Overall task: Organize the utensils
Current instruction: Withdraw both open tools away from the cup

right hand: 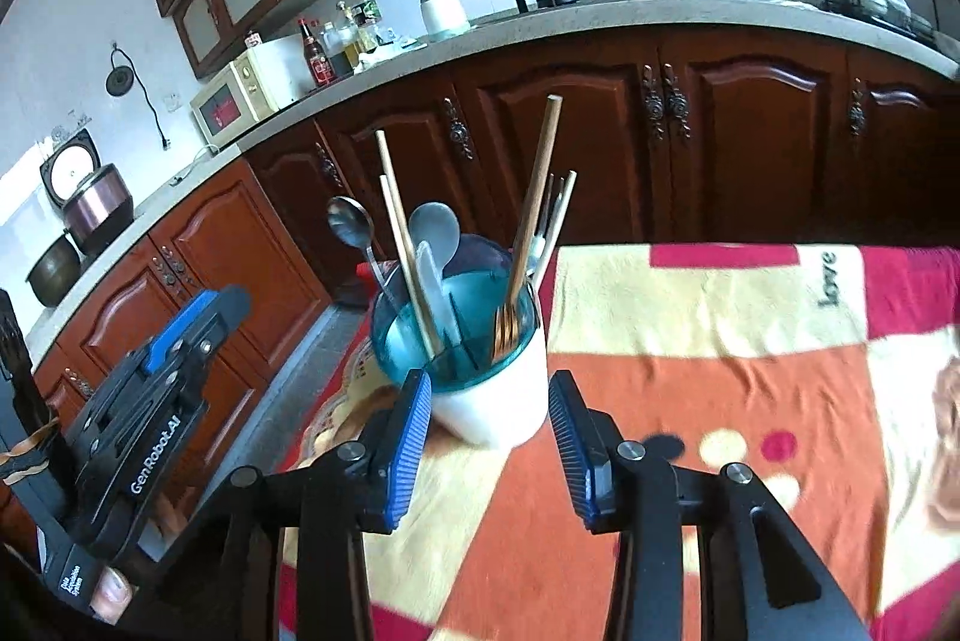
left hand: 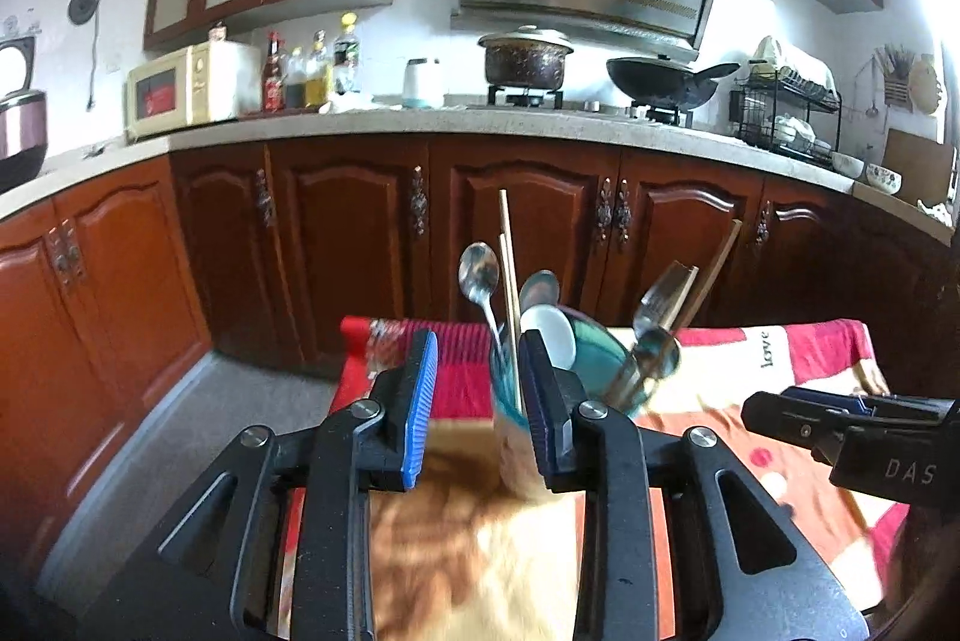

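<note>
A teal and white utensil holder [right hand: 480, 377] stands on the patterned tablecloth [right hand: 708, 371] near the table's far left corner. It holds metal spoons [right hand: 351, 224], wooden chopsticks [right hand: 402, 233], a white spoon [right hand: 435, 227] and forks [right hand: 510, 323]. It also shows in the left wrist view [left hand: 570, 359]. My left gripper [left hand: 480, 383] is open and empty, just in front of the holder, its right finger overlapping it. My right gripper [right hand: 489, 437] is open and empty, its fingers either side of the holder's near base. The left gripper shows at the left of the right wrist view [right hand: 180, 341].
Behind the table runs a kitchen counter [left hand: 420, 122] over red-brown cabinets [left hand: 348, 233], with a microwave [left hand: 180, 92], bottles [left hand: 306, 71], a pot [left hand: 525, 56], a wok [left hand: 666, 83] and a dish rack [left hand: 780, 113]. The floor [left hand: 180, 431] drops off past the table's left edge.
</note>
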